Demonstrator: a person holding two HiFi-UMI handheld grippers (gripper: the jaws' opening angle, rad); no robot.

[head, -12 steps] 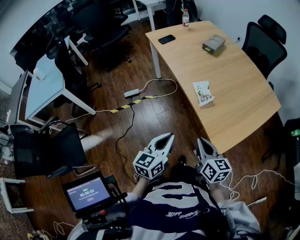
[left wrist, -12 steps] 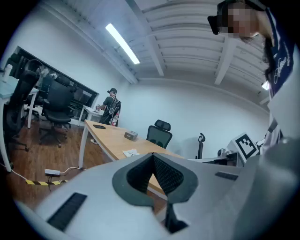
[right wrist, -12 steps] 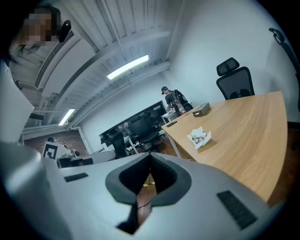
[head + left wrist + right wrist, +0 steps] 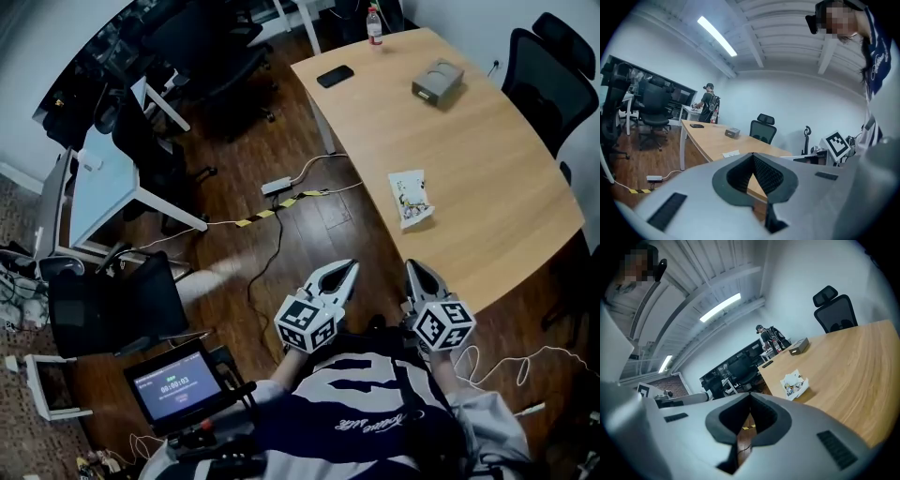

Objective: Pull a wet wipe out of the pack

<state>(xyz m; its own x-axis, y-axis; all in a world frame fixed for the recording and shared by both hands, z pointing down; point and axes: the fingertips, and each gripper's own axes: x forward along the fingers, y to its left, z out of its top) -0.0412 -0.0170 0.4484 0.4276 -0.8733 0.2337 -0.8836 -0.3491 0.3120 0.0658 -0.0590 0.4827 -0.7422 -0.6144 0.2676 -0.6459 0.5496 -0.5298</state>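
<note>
Wood table: wipe pack lies here, right of centre.
Claws: left gripper, right gripper both pressed together, empty.
Handling: I'd judge it light, soft, slippery; pinch wipe at top opening.

The worktop is pale matt wood, the floor dark glossy wood. Left claw and right claw are matt grey plastic.
</note>
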